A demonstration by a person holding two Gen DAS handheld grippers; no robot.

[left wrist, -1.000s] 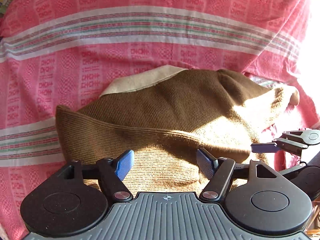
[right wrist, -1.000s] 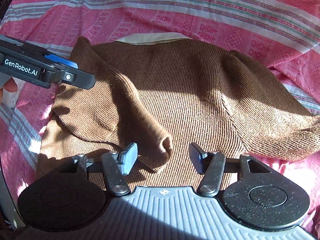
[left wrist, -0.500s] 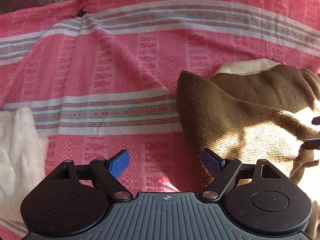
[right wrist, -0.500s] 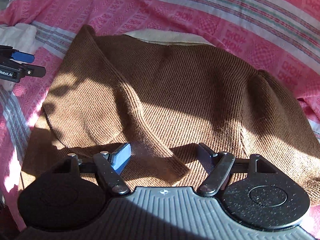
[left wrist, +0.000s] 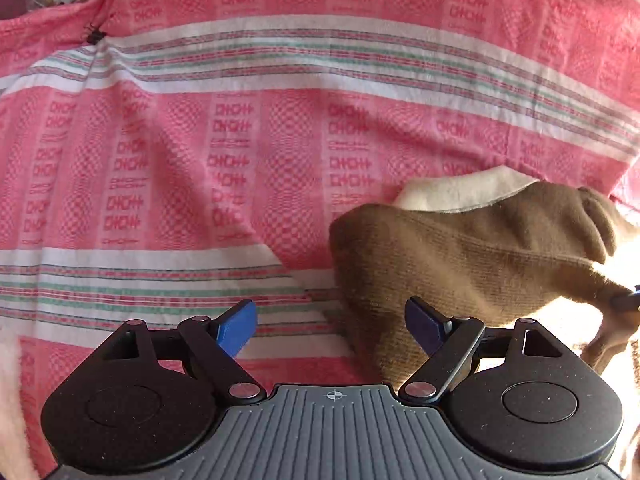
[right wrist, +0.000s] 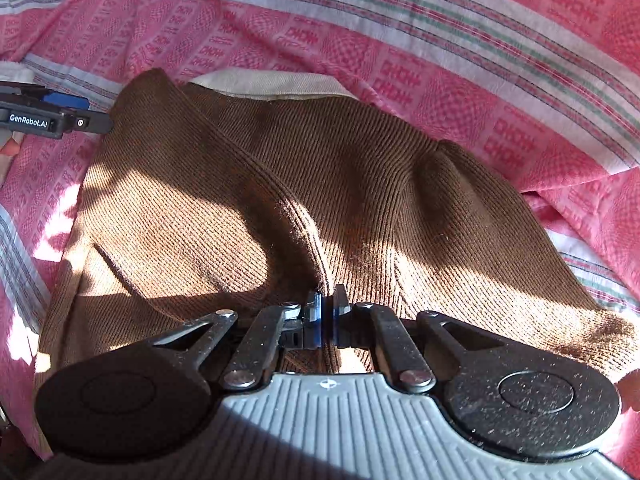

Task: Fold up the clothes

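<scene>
Brown sweater (right wrist: 320, 200) lies crumpled on the pink striped cloth (left wrist: 240, 140), cream collar (right wrist: 272, 84) at the far edge. Right gripper (right wrist: 326, 312) pinches a raised sweater fold. Left gripper (left wrist: 332, 328) spread wide, empty, at the sweater's left edge.

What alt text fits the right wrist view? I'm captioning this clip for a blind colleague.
The right gripper has its fingers shut on a fold of a brown knit sweater that lies rumpled, with a cream collar, on a pink patterned sheet. The left gripper reaches in from the left edge, beside the sweater's shoulder.
</scene>
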